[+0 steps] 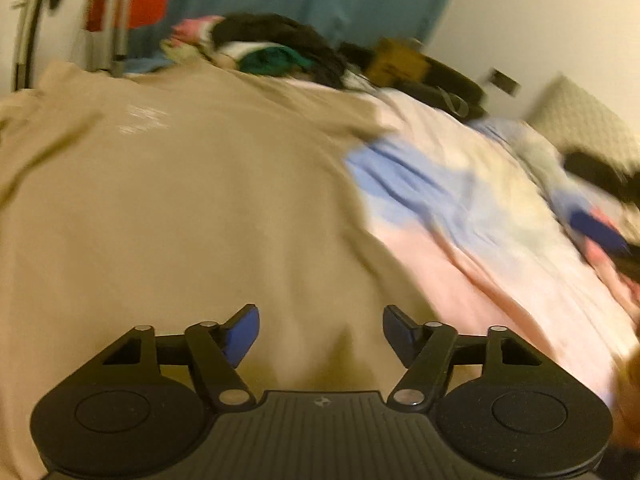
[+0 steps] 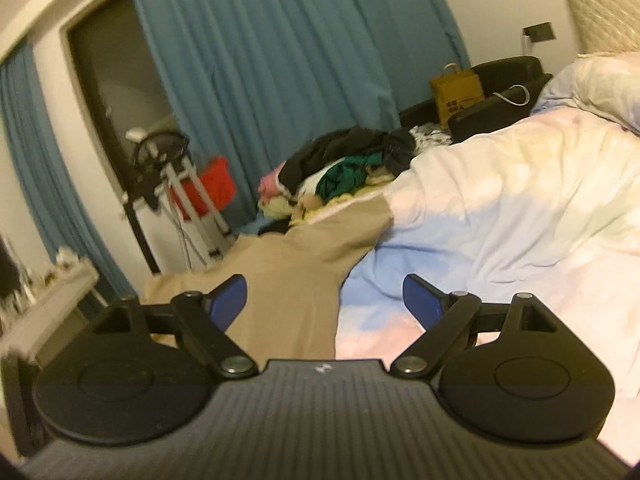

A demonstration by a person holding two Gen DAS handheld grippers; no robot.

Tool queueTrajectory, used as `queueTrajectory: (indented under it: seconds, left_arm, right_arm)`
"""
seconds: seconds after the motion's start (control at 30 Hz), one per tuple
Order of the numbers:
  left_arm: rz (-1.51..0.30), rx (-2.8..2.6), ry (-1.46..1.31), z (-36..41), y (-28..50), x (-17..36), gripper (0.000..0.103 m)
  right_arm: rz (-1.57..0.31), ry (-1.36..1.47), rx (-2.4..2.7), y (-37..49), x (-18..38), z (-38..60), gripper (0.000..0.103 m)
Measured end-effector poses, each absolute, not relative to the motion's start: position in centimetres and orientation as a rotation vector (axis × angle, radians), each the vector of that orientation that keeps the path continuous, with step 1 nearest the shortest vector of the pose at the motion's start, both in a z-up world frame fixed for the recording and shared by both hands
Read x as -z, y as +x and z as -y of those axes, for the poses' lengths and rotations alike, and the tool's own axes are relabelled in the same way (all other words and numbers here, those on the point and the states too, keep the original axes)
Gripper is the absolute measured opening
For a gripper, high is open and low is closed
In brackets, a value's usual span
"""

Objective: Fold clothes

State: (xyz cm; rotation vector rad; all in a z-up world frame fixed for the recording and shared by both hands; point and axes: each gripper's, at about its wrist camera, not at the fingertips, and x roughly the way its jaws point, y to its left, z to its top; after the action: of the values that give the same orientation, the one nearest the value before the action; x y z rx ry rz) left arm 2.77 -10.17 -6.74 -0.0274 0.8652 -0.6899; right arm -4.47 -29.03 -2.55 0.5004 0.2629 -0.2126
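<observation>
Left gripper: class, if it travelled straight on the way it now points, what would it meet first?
Most likely the beige garment spread on the bed: the left gripper, jaws open and empty, points down at it. Blur leaves depth uncertain.

Two matching claws: left claw (image 1: 321,330) and right claw (image 2: 324,300). Matte black plastic, ribbed grey-black deck with a tiny white logo in the middle, big round discs either side, silver rivets at the linkage pivots, blue pads (image 2: 230,300) on the fingertips.
</observation>
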Motion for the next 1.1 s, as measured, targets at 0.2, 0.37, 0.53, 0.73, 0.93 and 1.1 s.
queueTrajectory:
  seconds: [0.2, 0.37, 0.53, 0.73, 0.93, 1.1]
  left_arm:
    - [-0.985, 0.882, 0.003, 14.5, -2.0, 9.3, 0.056]
    - [-0.971, 0.903, 0.126, 16.9, -4.2, 11.3, 0.056]
    - [-0.902, 0.943, 0.220, 17.8, -5.7, 11.2, 0.029]
    - [-0.837, 0.989, 0.235, 18.5, -6.5, 10.4, 0.003]
    - [-0.842, 1.037, 0.208, 19.0, -6.7, 9.8, 0.003]
    - [-0.905, 1.007, 0.204, 19.1, -6.2, 11.3, 0.005]
  right_arm:
    - [-0.248, 0.597, 0.224, -5.5, 3.2, 30.8, 0.087]
    - [-0.254, 0.585, 0.198, -5.7, 3.4, 30.4, 0.087]
    - [-0.264, 0.542, 0.191, -5.5, 3.3, 29.7, 0.087]
    - [-0.241, 0.562, 0.191, -6.1, 3.1, 30.0, 0.087]
    - [-0.213, 0.578, 0.193, -6.7, 2.9, 30.3, 0.087]
    - [-0.233, 0.547, 0.181, -6.2, 2.9, 29.8, 0.087]
